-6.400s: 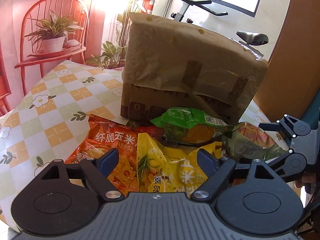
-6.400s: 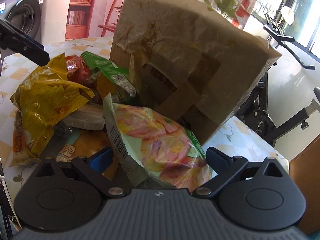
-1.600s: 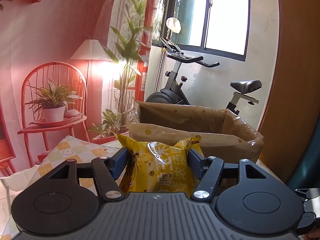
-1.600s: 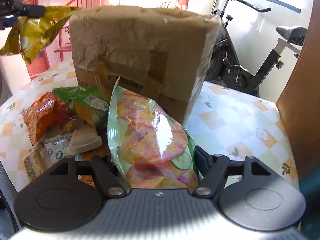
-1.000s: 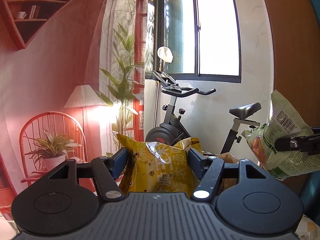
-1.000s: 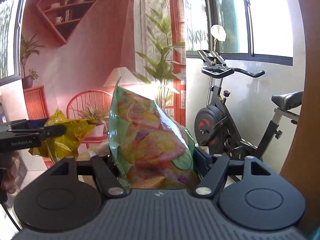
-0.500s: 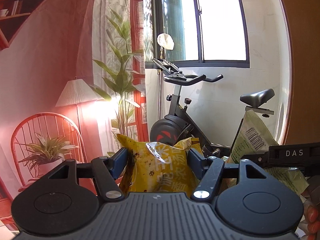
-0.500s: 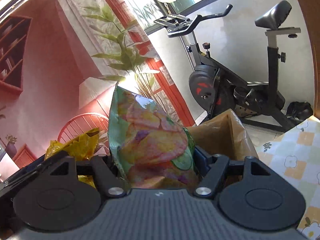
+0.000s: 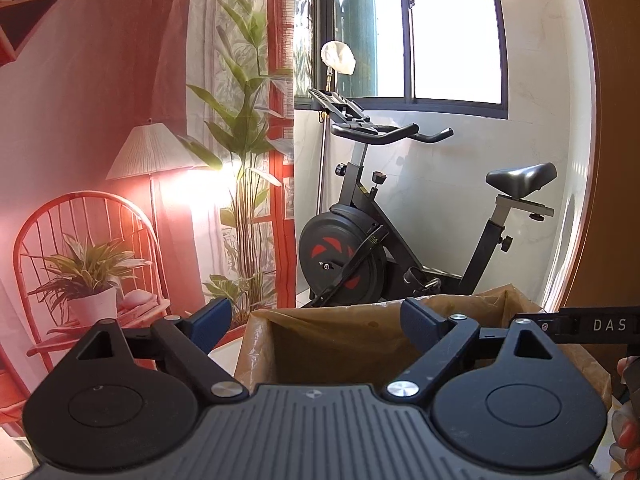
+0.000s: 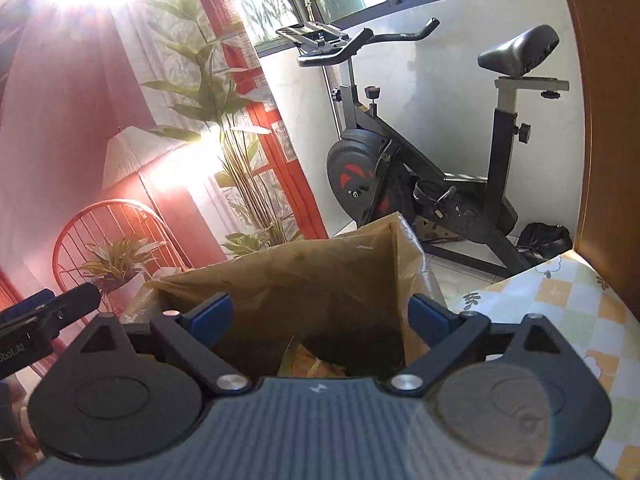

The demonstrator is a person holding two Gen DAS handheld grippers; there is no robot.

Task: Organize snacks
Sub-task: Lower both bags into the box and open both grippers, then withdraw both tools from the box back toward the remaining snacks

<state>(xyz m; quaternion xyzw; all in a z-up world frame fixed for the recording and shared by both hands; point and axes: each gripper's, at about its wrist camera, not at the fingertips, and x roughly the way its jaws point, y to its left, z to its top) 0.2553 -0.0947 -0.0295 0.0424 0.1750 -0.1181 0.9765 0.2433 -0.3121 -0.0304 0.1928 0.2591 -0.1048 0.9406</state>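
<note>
Both grippers hover over an open cardboard box [image 9: 360,344] lined with brown plastic. My left gripper [image 9: 316,316] has its jaws opening wide, with nothing between them. The jaws of my right gripper [image 10: 320,312] are opening too, and the gap between them is empty. Deep in the box [image 10: 304,280], just past the right gripper's body, a pink-and-green snack bag [image 10: 312,362] lies on the bottom. The yellow snack bag is out of sight. The right gripper's arm [image 9: 580,326] juts in at the left wrist view's right edge, and the left gripper's finger [image 10: 52,312] shows at the right wrist view's left edge.
An exercise bike [image 9: 380,240] stands on the floor behind the box. The checked tablecloth [image 10: 580,320] shows to the right of the box. A red chair with a potted plant [image 9: 88,280], a lamp and a tall plant stand at the left.
Both grippers have opened. The yellow bag has left the left jaws and the pink-and-green bag has left the right jaws and dropped into the box.
</note>
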